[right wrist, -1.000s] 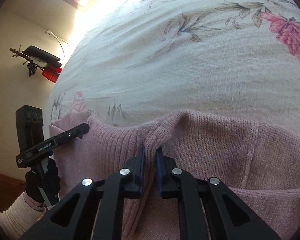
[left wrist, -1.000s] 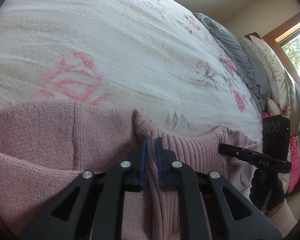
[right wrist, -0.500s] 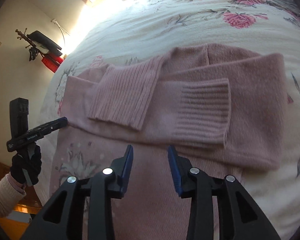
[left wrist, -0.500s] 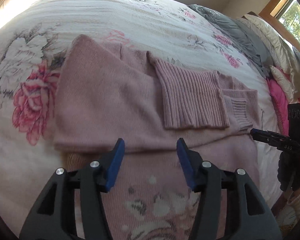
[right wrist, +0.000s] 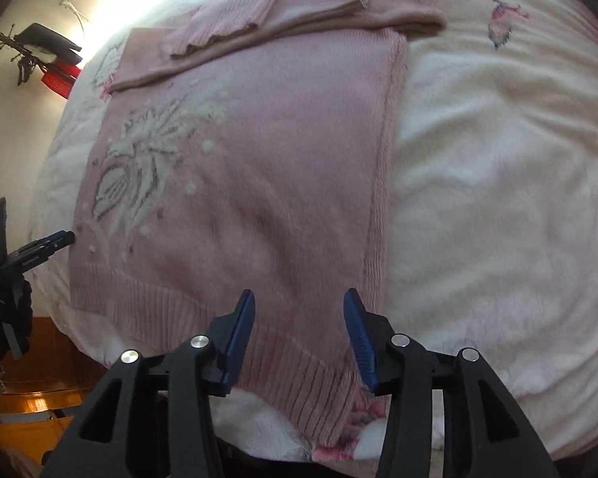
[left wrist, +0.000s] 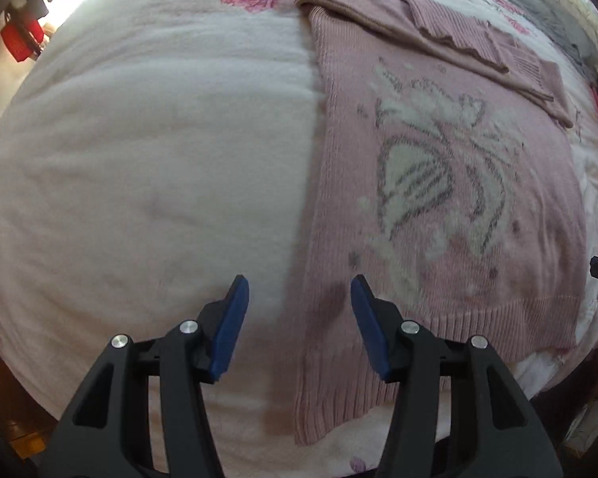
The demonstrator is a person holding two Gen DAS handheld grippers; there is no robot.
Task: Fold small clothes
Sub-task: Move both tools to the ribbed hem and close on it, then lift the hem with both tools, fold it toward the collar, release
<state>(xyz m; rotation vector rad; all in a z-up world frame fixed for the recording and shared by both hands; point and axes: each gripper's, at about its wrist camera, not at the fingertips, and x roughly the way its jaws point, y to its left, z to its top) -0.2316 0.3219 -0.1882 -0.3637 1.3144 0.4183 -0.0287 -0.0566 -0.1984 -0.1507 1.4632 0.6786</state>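
Gaping wide and empty, left gripper point(left wrist: 297, 310) and right gripper point(right wrist: 299, 318) hover over the sweater point(right wrist: 259, 167) hem's two near corners.

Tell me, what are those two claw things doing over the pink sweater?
A person is folding a pink sweater on a flowery bed, with a gripper in each hand. The top part and sleeves are already folded down over the body. Both the left gripper and right gripper are open, holding nothing, and hover near the ribbed bottom hem, one by each bottom corner.
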